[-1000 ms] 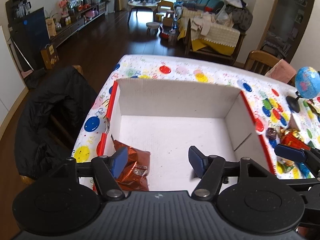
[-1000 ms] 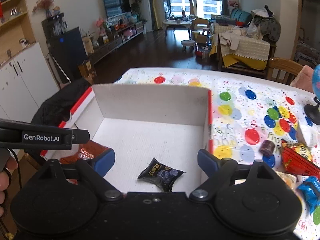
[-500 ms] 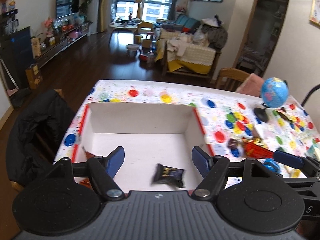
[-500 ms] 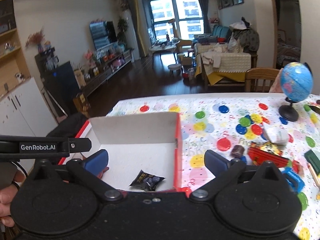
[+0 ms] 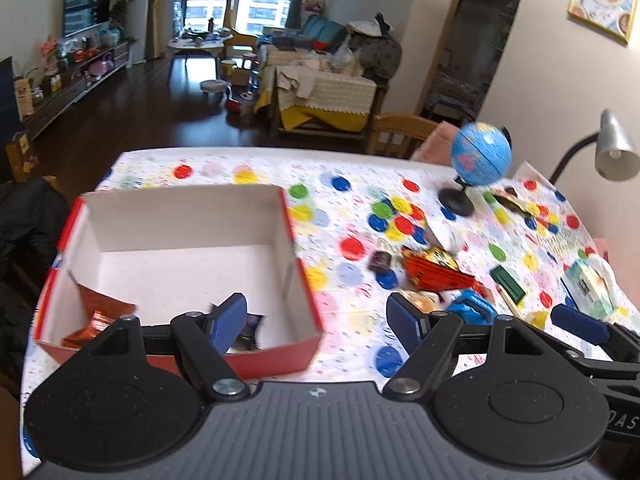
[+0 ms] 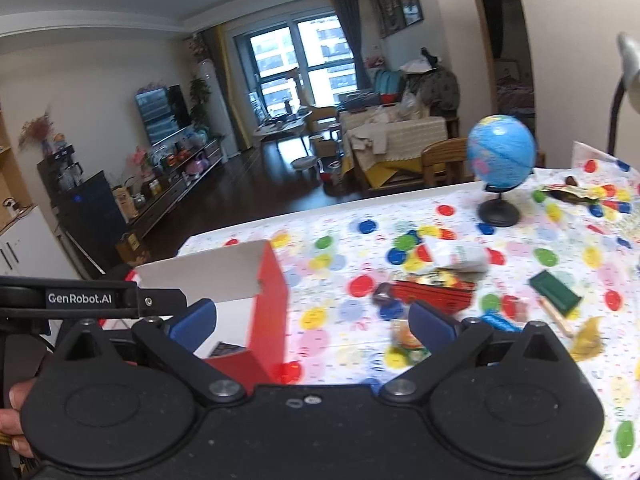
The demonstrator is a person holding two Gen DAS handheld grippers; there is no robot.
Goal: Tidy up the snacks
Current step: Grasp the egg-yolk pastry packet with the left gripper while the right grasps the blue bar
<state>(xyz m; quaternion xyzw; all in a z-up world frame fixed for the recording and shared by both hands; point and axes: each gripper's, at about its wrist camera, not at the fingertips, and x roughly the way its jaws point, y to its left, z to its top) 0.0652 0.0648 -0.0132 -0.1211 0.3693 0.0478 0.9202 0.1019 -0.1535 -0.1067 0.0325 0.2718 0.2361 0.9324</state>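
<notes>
A red box with a white inside (image 5: 180, 256) stands at the left of the table; it also shows in the right wrist view (image 6: 268, 308). In it lie an orange-brown snack bag (image 5: 96, 312) and a dark packet (image 5: 248, 330). My left gripper (image 5: 318, 320) is open and empty over the box's right front corner. My right gripper (image 6: 314, 326) is open and empty, just right of the box. Loose snacks lie to the right: a red pack (image 5: 434, 274), a blue packet (image 5: 472, 308), a small brown candy (image 5: 380, 260), a green pack (image 6: 554, 290).
A small globe on a black stand (image 5: 480, 160) stands at the back of the dotted tablecloth (image 5: 340, 200). A tissue pack (image 5: 592, 284) lies at the right edge. A desk lamp (image 5: 614, 148) rises at the far right. A wooden chair (image 5: 400, 132) stands behind the table.
Both grippers have swung right, away from above the box toward the loose snacks. Both stayed open and empty. The dark packet stays in the box.
</notes>
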